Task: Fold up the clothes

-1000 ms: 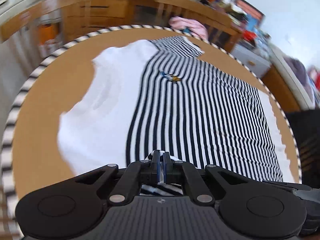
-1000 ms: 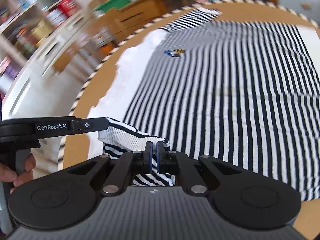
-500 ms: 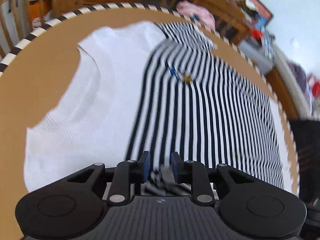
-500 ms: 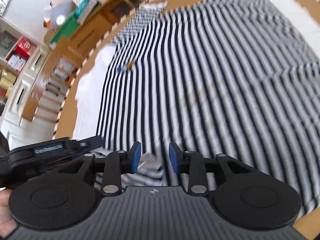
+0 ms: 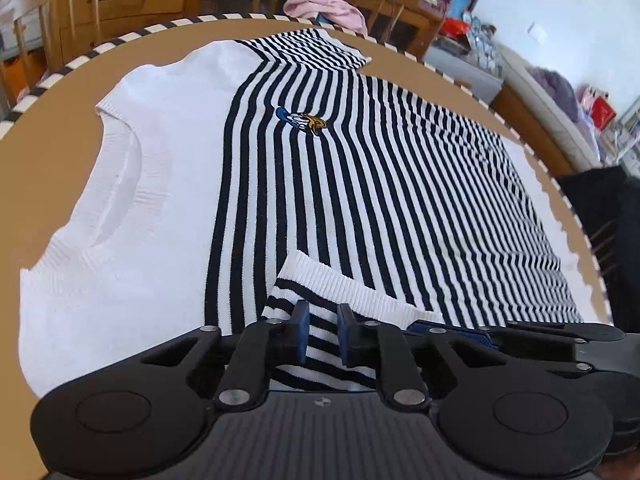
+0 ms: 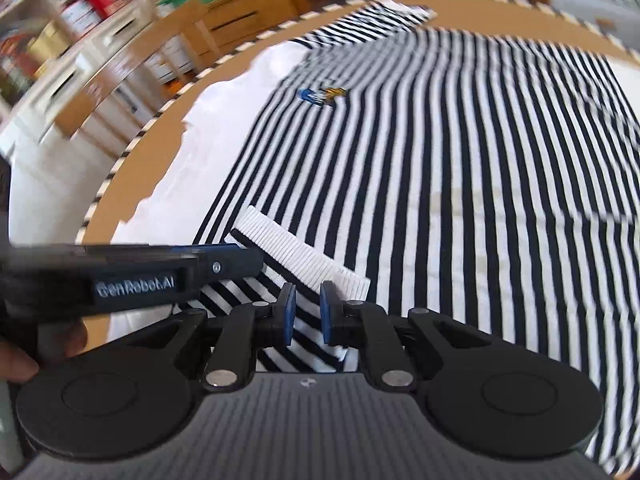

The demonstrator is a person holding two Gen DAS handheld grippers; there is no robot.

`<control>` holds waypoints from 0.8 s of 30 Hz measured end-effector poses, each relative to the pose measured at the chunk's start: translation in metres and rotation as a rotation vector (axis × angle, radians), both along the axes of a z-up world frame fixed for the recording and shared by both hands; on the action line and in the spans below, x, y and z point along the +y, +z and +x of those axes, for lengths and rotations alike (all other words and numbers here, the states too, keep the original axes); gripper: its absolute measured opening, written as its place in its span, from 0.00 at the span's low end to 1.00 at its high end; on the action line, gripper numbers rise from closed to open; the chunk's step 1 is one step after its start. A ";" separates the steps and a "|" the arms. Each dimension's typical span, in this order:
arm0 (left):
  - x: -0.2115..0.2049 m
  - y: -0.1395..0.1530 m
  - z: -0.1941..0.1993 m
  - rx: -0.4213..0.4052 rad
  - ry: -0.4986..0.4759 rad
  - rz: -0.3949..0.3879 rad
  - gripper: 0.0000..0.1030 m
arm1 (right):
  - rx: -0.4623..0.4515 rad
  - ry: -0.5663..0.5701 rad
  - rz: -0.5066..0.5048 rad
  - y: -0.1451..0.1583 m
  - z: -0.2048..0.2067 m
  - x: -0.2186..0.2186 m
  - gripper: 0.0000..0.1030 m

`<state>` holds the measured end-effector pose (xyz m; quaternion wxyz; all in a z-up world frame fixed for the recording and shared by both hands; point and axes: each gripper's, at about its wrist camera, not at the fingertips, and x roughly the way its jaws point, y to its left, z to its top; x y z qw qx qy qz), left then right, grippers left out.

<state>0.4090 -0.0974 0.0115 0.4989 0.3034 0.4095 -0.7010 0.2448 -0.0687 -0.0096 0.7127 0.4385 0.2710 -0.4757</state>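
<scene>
Both grippers have let go since a second ago: the left gripper [image 5: 322, 330] and right gripper [image 6: 307, 314] now stand released, fingers parted, over the sleeve [image 5: 320, 292] they laid folded across the striped sweater [image 5: 380, 168], which lies flat on the bench [image 5: 52, 152]. Pulling back low could snag the ribbed cuff [image 6: 304, 256] and undo the fold. Only the right view shows shelves [image 6: 48, 20]; only the left shows the neckline [image 5: 120, 168].

Round brown table [image 5: 60, 168], striped sweater [image 5: 400, 184] spread flat
</scene>
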 end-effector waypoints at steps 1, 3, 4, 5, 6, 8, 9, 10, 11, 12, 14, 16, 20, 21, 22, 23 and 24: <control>0.000 0.000 -0.001 -0.009 -0.006 0.002 0.16 | 0.009 0.000 -0.005 0.000 0.001 0.002 0.13; 0.001 0.000 -0.003 -0.028 -0.023 -0.012 0.16 | 0.019 -0.008 -0.019 -0.001 0.006 0.004 0.12; 0.002 0.000 -0.005 -0.039 -0.033 -0.021 0.16 | 0.003 -0.029 -0.013 -0.001 0.003 0.004 0.12; 0.003 0.000 -0.006 -0.048 -0.042 -0.031 0.16 | -0.013 -0.050 -0.006 -0.001 0.000 0.004 0.12; 0.005 0.001 -0.006 -0.057 -0.049 -0.040 0.16 | -0.029 -0.071 0.000 -0.001 -0.002 0.004 0.10; 0.009 0.003 -0.006 -0.073 -0.061 -0.054 0.13 | -0.054 -0.115 0.014 -0.003 -0.009 0.005 0.02; 0.009 0.004 -0.006 -0.074 -0.060 -0.053 0.13 | -0.064 -0.131 0.019 -0.004 -0.013 0.005 0.00; 0.009 0.005 -0.004 -0.067 -0.055 -0.048 0.13 | -0.075 -0.145 0.023 -0.005 -0.016 0.005 0.00; 0.009 0.006 -0.002 -0.060 -0.049 -0.042 0.11 | -0.089 -0.154 0.027 -0.006 -0.018 0.006 0.00; 0.008 0.006 0.000 -0.054 -0.042 -0.037 0.10 | -0.101 -0.163 0.033 -0.007 -0.019 0.006 0.00; 0.007 0.005 0.003 -0.045 -0.031 -0.028 0.06 | -0.115 -0.171 0.039 -0.008 -0.021 0.006 0.00; 0.007 0.006 0.004 -0.048 -0.034 -0.029 0.06 | -0.086 -0.142 0.027 -0.007 -0.017 0.006 0.00; 0.005 0.007 0.004 -0.044 -0.013 -0.011 0.06 | -0.049 -0.097 0.017 -0.004 -0.014 0.005 0.00; 0.004 0.007 0.004 -0.041 -0.007 -0.003 0.06 | -0.050 -0.095 0.020 -0.004 -0.014 0.004 0.00; 0.002 0.008 0.004 -0.042 -0.010 0.007 0.06 | -0.048 -0.092 0.022 -0.003 -0.014 0.004 0.00; 0.000 0.009 0.004 -0.042 -0.012 0.017 0.06 | -0.044 -0.087 0.023 -0.003 -0.014 0.003 0.00; -0.002 0.009 0.004 -0.042 -0.015 0.027 0.06 | -0.036 -0.079 0.020 -0.002 -0.013 0.003 0.00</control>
